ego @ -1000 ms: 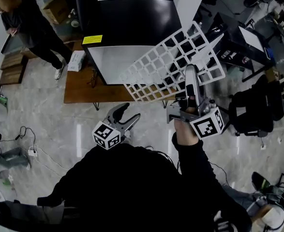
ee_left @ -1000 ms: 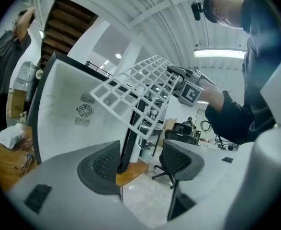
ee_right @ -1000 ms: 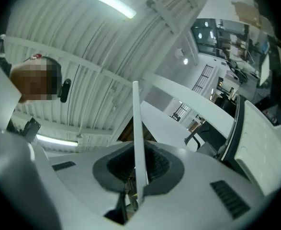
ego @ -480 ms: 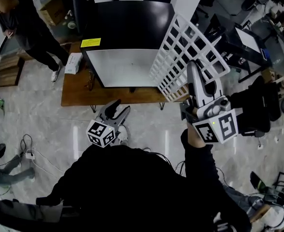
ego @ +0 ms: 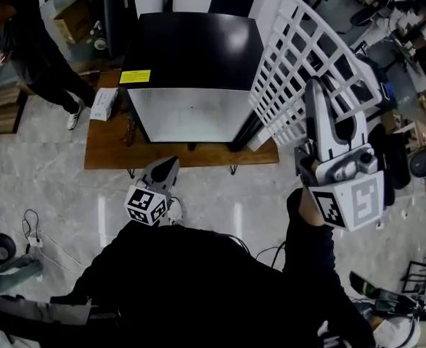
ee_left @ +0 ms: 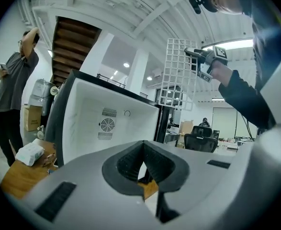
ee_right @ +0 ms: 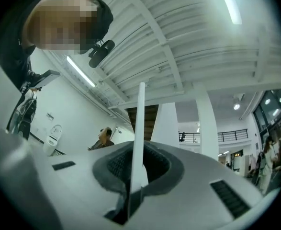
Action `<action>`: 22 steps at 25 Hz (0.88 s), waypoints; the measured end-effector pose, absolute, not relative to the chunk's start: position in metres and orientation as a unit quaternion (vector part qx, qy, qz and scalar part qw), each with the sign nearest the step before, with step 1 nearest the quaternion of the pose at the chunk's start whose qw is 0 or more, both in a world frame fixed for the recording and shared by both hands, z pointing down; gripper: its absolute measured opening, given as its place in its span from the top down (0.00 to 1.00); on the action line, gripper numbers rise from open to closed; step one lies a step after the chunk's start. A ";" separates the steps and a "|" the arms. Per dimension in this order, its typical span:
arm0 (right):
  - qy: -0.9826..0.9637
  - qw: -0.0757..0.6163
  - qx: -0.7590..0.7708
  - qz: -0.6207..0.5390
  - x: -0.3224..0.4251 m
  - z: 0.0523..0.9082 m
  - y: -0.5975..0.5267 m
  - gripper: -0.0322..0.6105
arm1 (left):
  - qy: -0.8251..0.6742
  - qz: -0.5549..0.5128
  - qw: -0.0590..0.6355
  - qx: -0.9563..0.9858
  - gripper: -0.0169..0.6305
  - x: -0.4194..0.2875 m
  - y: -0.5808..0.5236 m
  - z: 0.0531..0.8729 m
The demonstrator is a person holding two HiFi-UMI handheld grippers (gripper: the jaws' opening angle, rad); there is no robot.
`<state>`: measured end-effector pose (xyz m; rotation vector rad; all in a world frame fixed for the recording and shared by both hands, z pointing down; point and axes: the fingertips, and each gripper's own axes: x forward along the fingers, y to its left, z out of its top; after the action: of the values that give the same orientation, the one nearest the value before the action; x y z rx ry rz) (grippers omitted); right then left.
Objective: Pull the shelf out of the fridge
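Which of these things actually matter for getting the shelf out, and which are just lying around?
Part of the job: fridge, white grid shelf, right gripper shut on that shelf, left gripper with jaws just closed on nothing.
Just lying about: white packet and glasses on the wooden bench, person at the left.

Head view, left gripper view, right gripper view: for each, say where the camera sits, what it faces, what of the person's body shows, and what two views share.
Head view: on the head, steeply down at the fridge; torso, right arm, left gripper, right gripper show.
Left gripper view: on the shut left gripper, facing the fridge; right arm shows.
Right gripper view: on the right gripper, tilted up at the ceiling; head shows.
Shared by all: white shelf.
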<state>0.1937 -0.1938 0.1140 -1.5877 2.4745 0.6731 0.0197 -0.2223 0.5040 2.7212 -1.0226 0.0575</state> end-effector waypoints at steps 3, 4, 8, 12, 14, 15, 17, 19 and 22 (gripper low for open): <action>0.801 0.035 -0.534 0.267 0.189 0.094 -0.201 0.90 | -0.348 0.012 0.117 0.930 0.96 0.017 -0.230 0.501; 0.796 0.022 -0.536 0.282 0.185 0.090 -0.206 0.90 | -0.348 0.010 0.118 0.930 0.96 0.015 -0.232 0.500; 0.774 -0.034 -0.538 0.332 0.162 0.089 -0.236 0.90 | -0.348 0.008 0.115 0.930 0.96 0.010 -0.245 0.500; 0.763 -0.098 -0.522 0.369 0.119 0.110 -0.282 0.90 | -0.353 0.005 0.121 0.928 0.96 0.000 -0.262 0.504; 0.761 -0.145 -0.516 0.365 0.101 0.132 -0.304 0.90 | -0.356 0.005 0.122 0.926 0.96 -0.006 -0.270 0.505; 0.757 -0.177 -0.516 0.360 0.094 0.146 -0.314 0.90 | -0.358 0.005 0.121 0.926 0.96 -0.009 -0.273 0.506; 0.747 -0.223 -0.513 0.360 0.078 0.168 -0.331 0.90 | -0.361 0.007 0.121 0.925 0.96 -0.015 -0.280 0.509; 0.742 -0.245 -0.499 0.374 0.057 0.182 -0.345 0.90 | -0.363 0.008 0.125 0.923 0.96 -0.021 -0.286 0.513; 0.743 -0.274 -0.470 0.391 0.029 0.203 -0.363 0.90 | -0.366 0.006 0.130 0.921 0.96 -0.027 -0.296 0.519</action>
<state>0.0287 -0.3634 0.2026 -1.8074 2.8529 1.5008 -0.0274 -0.2958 0.5189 2.6772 -1.0642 0.0184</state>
